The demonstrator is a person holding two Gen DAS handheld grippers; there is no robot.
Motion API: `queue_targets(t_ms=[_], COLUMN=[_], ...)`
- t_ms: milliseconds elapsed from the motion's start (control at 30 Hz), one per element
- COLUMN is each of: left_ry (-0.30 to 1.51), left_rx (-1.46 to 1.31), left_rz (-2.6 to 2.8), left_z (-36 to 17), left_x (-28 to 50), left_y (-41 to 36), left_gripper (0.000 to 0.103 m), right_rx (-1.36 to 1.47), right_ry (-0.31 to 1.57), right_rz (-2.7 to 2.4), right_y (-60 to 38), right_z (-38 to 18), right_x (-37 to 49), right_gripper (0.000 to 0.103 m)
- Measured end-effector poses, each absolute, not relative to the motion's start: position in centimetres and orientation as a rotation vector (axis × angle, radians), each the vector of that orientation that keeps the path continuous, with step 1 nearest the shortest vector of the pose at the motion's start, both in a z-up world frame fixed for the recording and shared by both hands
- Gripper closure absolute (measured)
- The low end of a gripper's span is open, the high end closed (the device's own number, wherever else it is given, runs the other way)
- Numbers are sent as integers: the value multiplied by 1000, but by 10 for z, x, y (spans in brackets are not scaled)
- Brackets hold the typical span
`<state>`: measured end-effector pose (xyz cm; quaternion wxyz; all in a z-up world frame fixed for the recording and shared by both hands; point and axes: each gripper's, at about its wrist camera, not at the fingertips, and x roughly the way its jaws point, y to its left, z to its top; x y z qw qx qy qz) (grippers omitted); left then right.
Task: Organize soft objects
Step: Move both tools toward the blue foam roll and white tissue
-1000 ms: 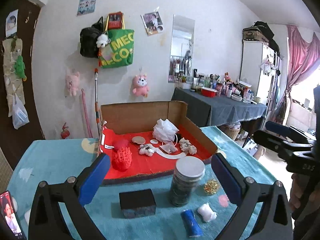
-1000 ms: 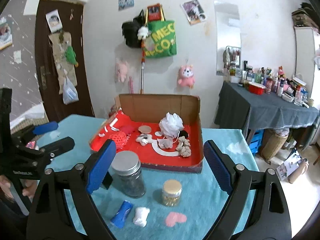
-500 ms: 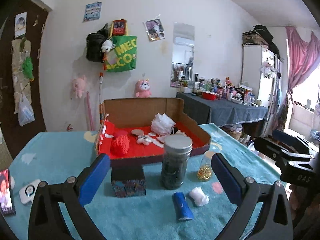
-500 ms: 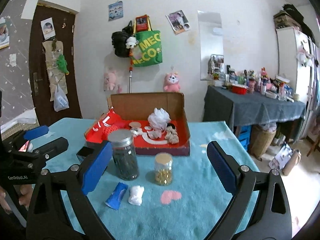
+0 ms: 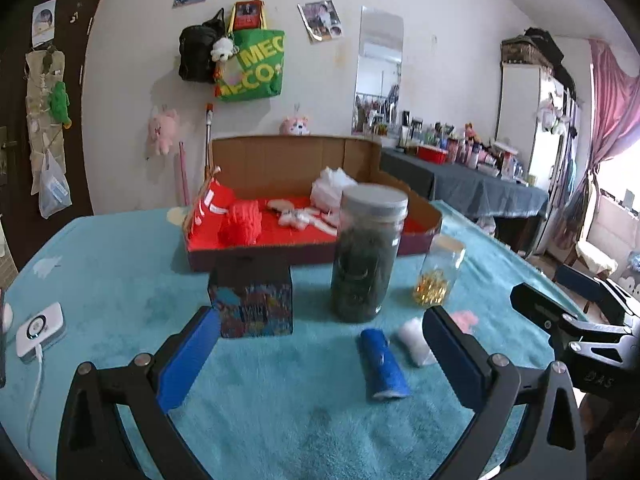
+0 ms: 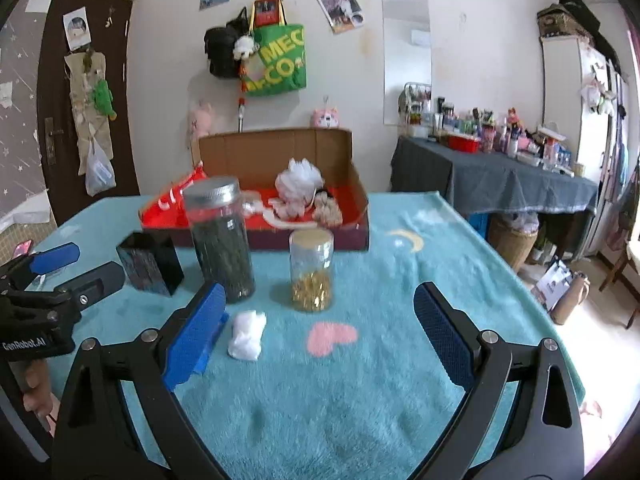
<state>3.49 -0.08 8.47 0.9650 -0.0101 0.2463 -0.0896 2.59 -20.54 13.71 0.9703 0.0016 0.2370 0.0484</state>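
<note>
Teal plush covered the bench [image 6: 400,280], a cluttered side table against the far wall. Bare cloth lay open on the near right. Both the left gripper [image 5: 320,354] and right gripper [image 6: 320,328] stood apart, empty. A crumpled white soft wad [image 6: 247,334] lay beside the right gripper's left finger, near a blue roll [image 5: 382,364].

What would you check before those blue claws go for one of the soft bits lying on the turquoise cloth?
1. Right gripper open, nothing between its pads: ok.
2. Left gripper open and empty: ok.
3. White soft wad lies free on the cloth, beside the right gripper's left finger: ok.
4. Blue roll lies apart from the tall jar: ok.
5. Cardboard box has room on its red floor: ok.
6. Whether the wad is firm enough to pinch: cannot tell.
</note>
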Motion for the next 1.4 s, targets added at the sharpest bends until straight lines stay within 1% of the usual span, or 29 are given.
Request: queue_targets(t_ms=[367, 733, 1133, 1400], left_ry=[598, 650, 691, 815], left_rx=[-15, 6, 10, 51], left_rz=[-161, -152, -190, -257], left_z=[52, 38, 38, 32], left_x=[44, 49, 59, 89], left_y=[-2, -3, -9, -31], left_gripper=[0, 0, 0, 0], right_rx=[24, 41, 61, 79], right_ry=[559, 613, 642, 655], right_rz=[82, 76, 72, 66], right_y=[-209, -213, -219, -237], right_z=[107, 90, 88, 97], right_x=[37, 45, 51, 67], right_gripper=[6, 6, 6, 6])
